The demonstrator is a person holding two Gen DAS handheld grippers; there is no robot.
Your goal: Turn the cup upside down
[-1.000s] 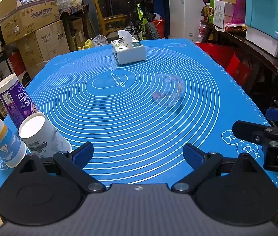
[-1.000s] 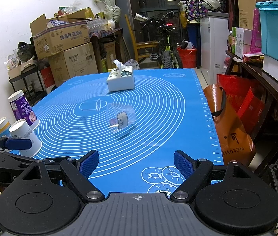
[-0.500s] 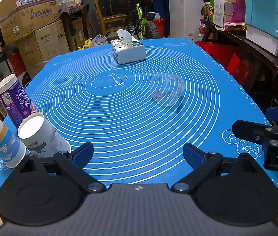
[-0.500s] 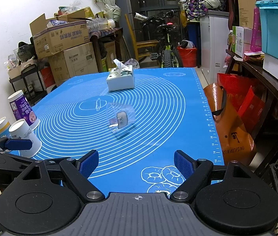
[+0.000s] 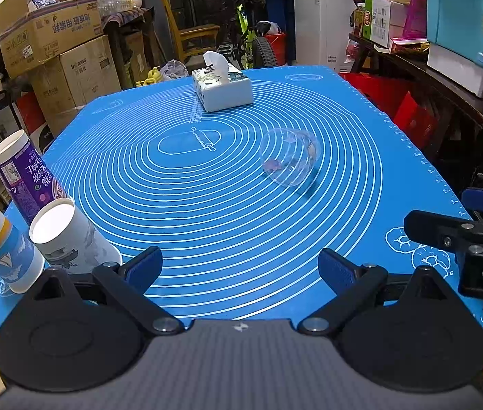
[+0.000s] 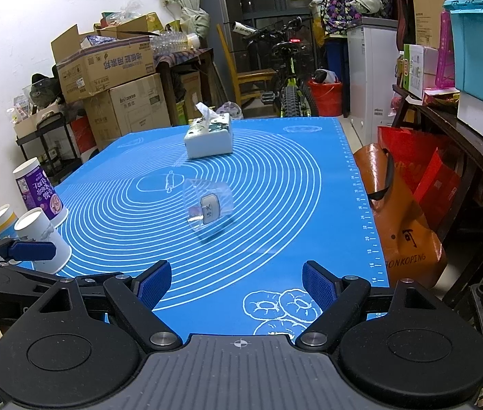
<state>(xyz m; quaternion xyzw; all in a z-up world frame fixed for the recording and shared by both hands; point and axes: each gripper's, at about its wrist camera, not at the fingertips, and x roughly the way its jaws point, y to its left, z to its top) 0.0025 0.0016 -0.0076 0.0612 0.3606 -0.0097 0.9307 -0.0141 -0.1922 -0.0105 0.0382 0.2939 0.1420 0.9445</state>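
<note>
Almost nothing had changed over the last second, and you should read that plainly: both tools hung back at the near edge of the blue baking mat [image 5: 207, 225], and the job had not begun.

Starting at the left, the three paper cups stood where they had been: the yellow-banded cup [image 5: 5, 249], the white cup [image 5: 70, 239] just beside it, and the taller purple cup [image 5: 26, 174] behind them, all mouth up. None of them had been disturbed.

Your left gripper [image 5: 240, 268] had its blue pads spread wide with nothing between them, exactly as a second before. Beyond it, the tissue box [image 5: 222, 90] sat untouched at the far side of the mat.

The clear plastic cup [image 5: 289, 157] lay tipped on its side near the middle of the mat, its mouth turned toward the left-hand camera, well apart from both tools; in the right wrist view its white label [image 6: 210, 209] faced you. It had not rolled or shifted.

Your right gripper [image 6: 236, 285] was likewise spread and empty, hovering over the doughnut prints [image 6: 282, 311].

I judged the approach to be the step in hand: you had yet to reach in, take the cup's wall, and set it rim-down.
</note>
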